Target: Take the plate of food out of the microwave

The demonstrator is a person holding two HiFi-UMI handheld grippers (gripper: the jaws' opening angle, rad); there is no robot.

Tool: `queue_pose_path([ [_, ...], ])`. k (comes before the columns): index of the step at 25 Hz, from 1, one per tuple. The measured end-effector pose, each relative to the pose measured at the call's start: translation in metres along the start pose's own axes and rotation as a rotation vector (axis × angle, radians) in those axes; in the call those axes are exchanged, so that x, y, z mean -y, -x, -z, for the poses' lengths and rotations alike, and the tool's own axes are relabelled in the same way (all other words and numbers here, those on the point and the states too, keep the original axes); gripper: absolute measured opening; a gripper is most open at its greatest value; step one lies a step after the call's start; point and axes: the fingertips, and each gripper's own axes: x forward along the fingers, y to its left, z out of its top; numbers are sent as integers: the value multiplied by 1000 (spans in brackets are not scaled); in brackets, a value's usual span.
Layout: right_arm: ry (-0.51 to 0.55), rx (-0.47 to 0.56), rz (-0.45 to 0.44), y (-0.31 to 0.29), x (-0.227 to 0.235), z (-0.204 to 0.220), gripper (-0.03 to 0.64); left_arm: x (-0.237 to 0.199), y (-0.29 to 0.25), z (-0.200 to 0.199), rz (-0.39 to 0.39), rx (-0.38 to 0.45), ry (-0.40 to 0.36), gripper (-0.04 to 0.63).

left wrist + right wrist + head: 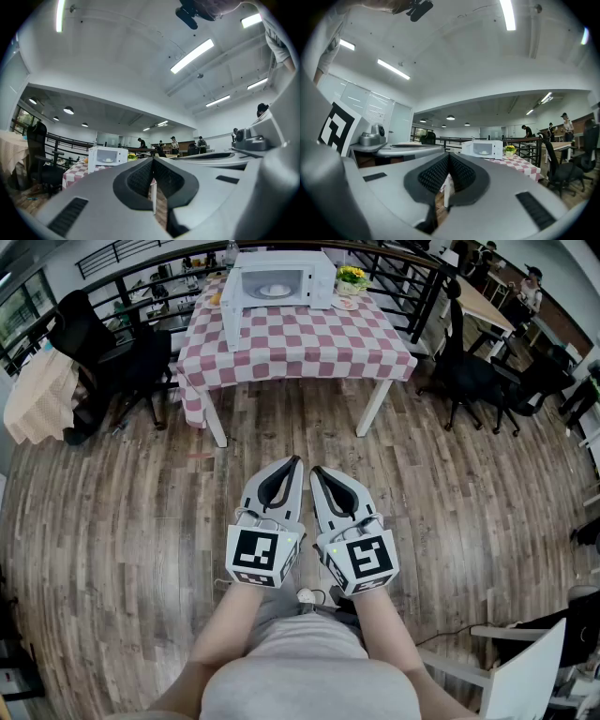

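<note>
The left gripper and right gripper hang over the wood floor, jaws pressed together on nothing, well apart from the checked worktop, where the plate of food sits inside the open microwave at the far edge.

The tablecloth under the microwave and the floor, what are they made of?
The tablecloth looks like soft cloth: its pink-and-white checks hang down in loose folds at the sides and corners. The floor looks like wood planks, or maybe wood-look laminate. You can see long boards with streaky brown grain and a slight sheen, but the pictures don't show which it is.
</note>
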Motion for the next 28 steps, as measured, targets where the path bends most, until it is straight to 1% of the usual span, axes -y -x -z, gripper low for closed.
queue_pose_path([
  [7, 9, 5, -3, -15, 7, -2, 25, -11, -12, 4, -8, -9, 3, 2],
  [14, 10, 6, -11, -43, 20, -1, 25, -29, -38, 6, -18, -12, 16, 2],
  [21, -4, 2, -16, -89, 36, 3, 25, -61, -74, 7, -15, -14, 11, 2],
  [28, -2, -8, -5, -141, 59, 4, 25, -96, -119, 7, 8, -25, 13, 2],
])
